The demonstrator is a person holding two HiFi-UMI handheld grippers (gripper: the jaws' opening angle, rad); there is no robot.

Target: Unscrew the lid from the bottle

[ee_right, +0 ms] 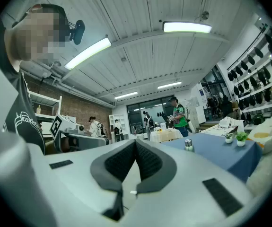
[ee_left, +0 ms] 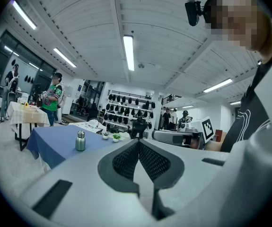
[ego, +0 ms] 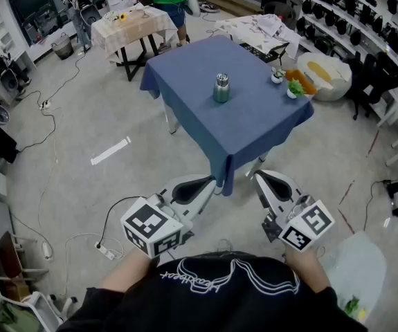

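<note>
Small green metal bottle, silver screw lid on: standing upright mid blue-clothed bench, well apart from both grippers.
Left gripper, right gripper: jaws clenched, gripping nothing, probably waiting before the approach.
2 small potted plants: sitting near the bench's right edge, not obstructing.

- Left white-and-grey handheld gripper: held low, close in front of the torso, jaws closed pad to pad, tips angled forward and inward.
- Right white-and-grey handheld gripper: same height, jaws closed pad to pad, tips angled forward and inward.
- Grippers side by side, tips near each other, not touching.
- Black-and-white marker cubes sit at the rear ends.
- Bare left forearm shows behind its cube.
</note>
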